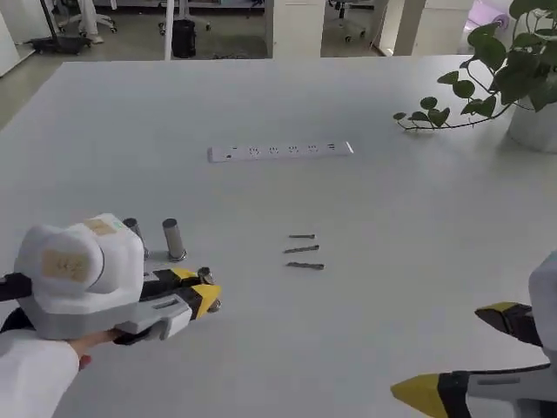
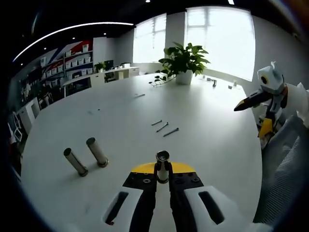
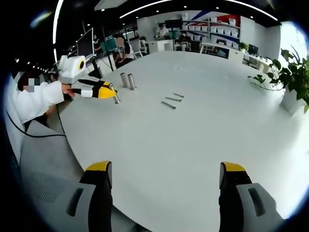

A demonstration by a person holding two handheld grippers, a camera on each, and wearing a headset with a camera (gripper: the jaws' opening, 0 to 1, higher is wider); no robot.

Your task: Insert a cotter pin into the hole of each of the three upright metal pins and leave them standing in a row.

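The left gripper pinches one upright metal pin near two standing pins. No pin is threaded yet. The right gripper, jaws spread and empty, likely must next fetch one of three cotter pins lying loose mid-table.

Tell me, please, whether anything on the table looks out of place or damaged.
Nothing stands out. Two grey metal pins stand upright, a third metal pin is clamped in the left tool, and three thin cotter pins lie side by side on the white table.
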